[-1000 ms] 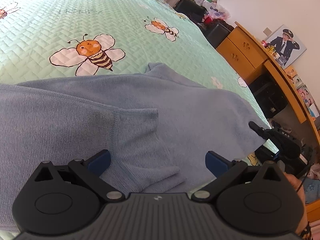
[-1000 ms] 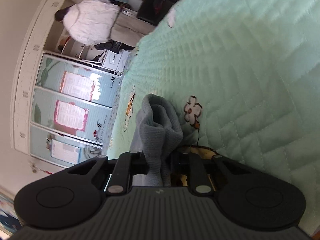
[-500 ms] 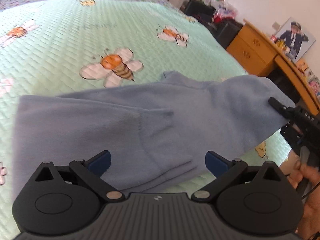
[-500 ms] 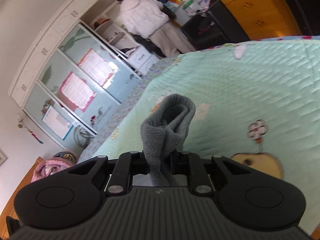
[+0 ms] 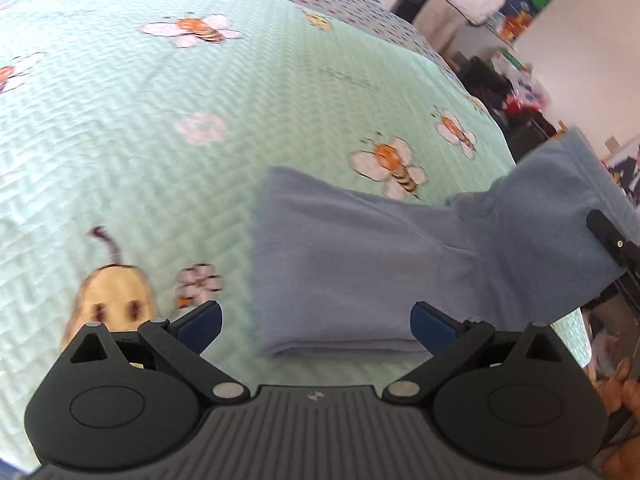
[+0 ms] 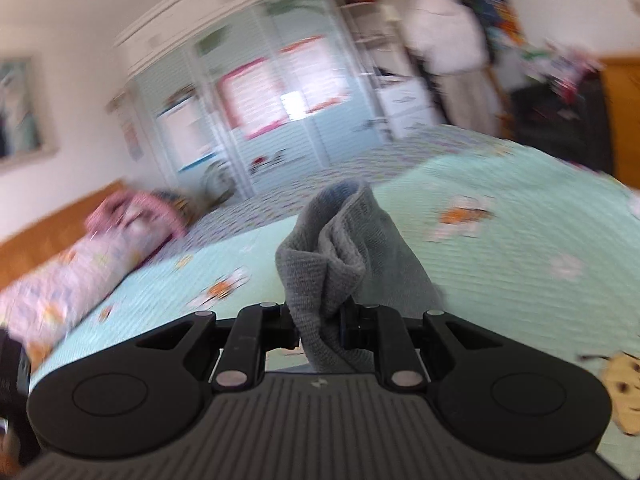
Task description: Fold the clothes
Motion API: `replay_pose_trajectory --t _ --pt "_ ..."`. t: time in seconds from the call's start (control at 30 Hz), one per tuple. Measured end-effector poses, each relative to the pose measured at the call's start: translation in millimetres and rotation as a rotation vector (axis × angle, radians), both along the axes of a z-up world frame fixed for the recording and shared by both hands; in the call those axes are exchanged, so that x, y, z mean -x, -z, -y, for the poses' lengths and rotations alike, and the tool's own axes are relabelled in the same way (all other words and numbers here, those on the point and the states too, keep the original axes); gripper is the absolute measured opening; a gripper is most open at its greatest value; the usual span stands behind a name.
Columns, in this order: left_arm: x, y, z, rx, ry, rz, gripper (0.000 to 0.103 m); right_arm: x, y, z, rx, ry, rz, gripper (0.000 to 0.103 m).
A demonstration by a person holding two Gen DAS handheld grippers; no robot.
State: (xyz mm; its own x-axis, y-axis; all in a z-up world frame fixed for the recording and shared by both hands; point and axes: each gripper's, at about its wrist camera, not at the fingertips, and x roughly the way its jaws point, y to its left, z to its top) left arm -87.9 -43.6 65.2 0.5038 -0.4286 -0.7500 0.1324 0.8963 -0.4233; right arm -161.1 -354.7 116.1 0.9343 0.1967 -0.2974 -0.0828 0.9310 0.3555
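- Left wrist view: the left gripper has its fingers wide apart, and nothing is between them.
- The blue sweater lies folded on the bed, just in front of the left gripper. Its folded edge is nearest to the gripper, between the two blue pads.
- The right end of the sweater rises off the bed toward the right gripper, which shows as a black part at the right edge.
- The bed has a green quilt with a bee just beyond the sweater.
- Right wrist view: the right gripper has its fingers narrow, clamped on a bunch of the sweater, which stands up above them.
- The bed is below the sweater. A person in a white top stands far behind, blurred.
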Motion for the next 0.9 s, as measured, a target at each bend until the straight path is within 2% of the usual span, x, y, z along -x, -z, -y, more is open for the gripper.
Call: replay_pose_trajectory --t 0.13,0.27,0.47,0.67,0.73,0.83,0.9 --pt "5.4 5.1 -25.3 0.021 -0.036 -0.015 0.103 -7.9 -4.4 -66.8 0.133 -0.134 0.029 0.019" --pt "9.8 15.4 -43.1 0.028 -0.061 -0.041 0.103 -26.3 22.8 -133.8 0.286 -0.254 -0.019 0.019" --pt "12.3 28.1 -59.7 0.048 -0.077 -0.068 0.103 -31.1 81.6 -176.3 0.511 -0.376 -0.104 0.019" --pt "12.4 30.5 -68.7 0.073 -0.106 -0.075 0.103 -23.8 47.3 -178.9 0.556 -0.327 -0.01 0.019" --pt "13.2 29.2 -70.3 0.068 -0.112 -0.073 0.103 -28.2 50.2 -185.4 0.58 -0.332 -0.018 0.019" --pt "13.6 28.3 -71.6 0.057 -0.124 -0.083 0.103 -36.5 75.3 -197.2 0.623 -0.392 -0.072 0.023" --pt "14.8 26.9 -71.9 0.05 -0.125 -0.086 0.103 -29.5 82.9 -198.0 0.646 -0.403 -0.055 0.025"
